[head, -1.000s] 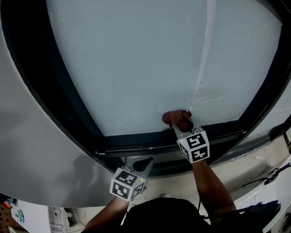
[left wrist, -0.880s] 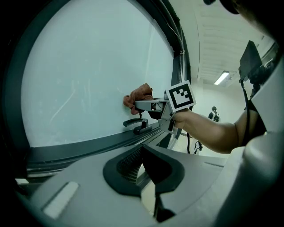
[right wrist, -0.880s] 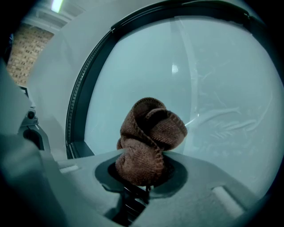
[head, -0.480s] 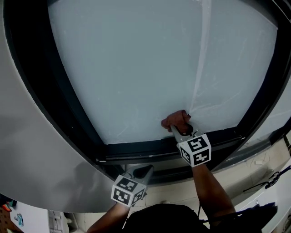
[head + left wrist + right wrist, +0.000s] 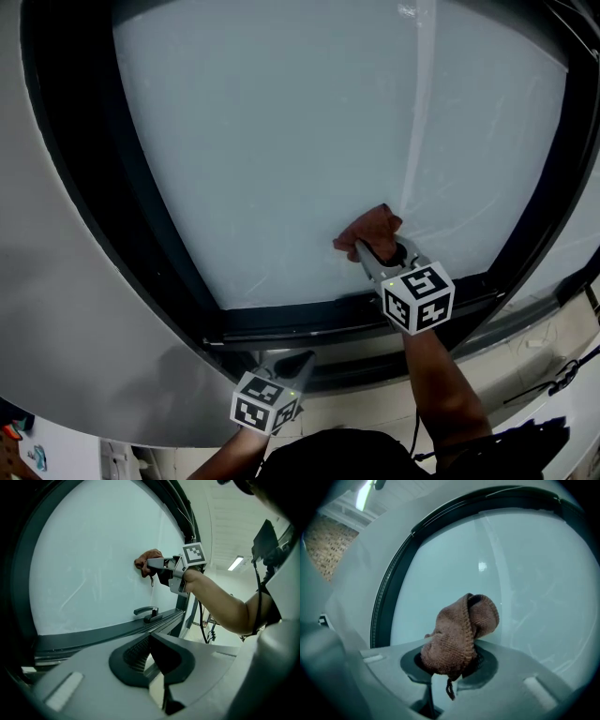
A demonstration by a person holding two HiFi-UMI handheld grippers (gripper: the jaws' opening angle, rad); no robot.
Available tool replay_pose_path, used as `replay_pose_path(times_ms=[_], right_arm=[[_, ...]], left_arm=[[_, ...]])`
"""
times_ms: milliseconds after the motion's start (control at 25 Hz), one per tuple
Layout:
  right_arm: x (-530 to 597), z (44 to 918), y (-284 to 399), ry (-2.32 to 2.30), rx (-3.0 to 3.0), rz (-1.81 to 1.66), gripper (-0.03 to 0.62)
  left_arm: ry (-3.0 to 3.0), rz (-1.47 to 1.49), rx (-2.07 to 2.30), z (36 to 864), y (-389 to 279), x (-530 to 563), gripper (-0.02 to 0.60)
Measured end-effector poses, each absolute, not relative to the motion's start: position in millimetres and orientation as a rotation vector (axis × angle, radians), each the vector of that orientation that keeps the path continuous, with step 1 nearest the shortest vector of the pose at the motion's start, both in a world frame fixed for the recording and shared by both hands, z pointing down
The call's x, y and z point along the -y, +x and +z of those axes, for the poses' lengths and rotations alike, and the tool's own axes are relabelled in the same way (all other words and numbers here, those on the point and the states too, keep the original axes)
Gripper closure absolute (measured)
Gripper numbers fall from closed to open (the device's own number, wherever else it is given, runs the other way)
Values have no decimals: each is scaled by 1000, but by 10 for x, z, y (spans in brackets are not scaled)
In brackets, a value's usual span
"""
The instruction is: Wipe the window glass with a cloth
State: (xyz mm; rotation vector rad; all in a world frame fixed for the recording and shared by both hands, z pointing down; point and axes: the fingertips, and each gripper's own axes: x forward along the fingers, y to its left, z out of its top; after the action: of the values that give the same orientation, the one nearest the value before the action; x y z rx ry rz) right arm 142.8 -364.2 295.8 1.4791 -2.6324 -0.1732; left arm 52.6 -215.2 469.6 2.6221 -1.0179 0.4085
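Observation:
A brown knitted cloth [image 5: 373, 230] is pressed against the frosted window glass [image 5: 309, 131] near its lower middle. My right gripper [image 5: 367, 255] is shut on the cloth, which bulges out between the jaws [image 5: 459, 632]. The left gripper view shows the same cloth [image 5: 146, 560] held to the pane by the right gripper [image 5: 154, 565]. My left gripper [image 5: 302, 360] hangs below the window's bottom frame, its jaws shut with nothing between them [image 5: 157, 656].
A dark frame [image 5: 122, 197] surrounds the glass, with a black window handle [image 5: 147, 613] on the bottom rail. A grey wall panel [image 5: 56, 309] lies left of the frame. Cables and equipment [image 5: 553, 375] sit at the lower right.
The right gripper has carried the cloth up the glass, away from the bottom frame. The left gripper has stayed low.

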Motion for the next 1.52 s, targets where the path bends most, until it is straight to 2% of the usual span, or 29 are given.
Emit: replay_pose_path(times_ms=[840, 1520], right_arm=[[3603, 1391, 1216, 1403, 2942, -236, 523], [3568, 896, 1091, 1342, 3056, -209, 523]], left_arm=[[2633, 368, 1049, 4599, 290, 2134, 565], [2633, 375, 1062, 4571, 180, 2098, 565]])
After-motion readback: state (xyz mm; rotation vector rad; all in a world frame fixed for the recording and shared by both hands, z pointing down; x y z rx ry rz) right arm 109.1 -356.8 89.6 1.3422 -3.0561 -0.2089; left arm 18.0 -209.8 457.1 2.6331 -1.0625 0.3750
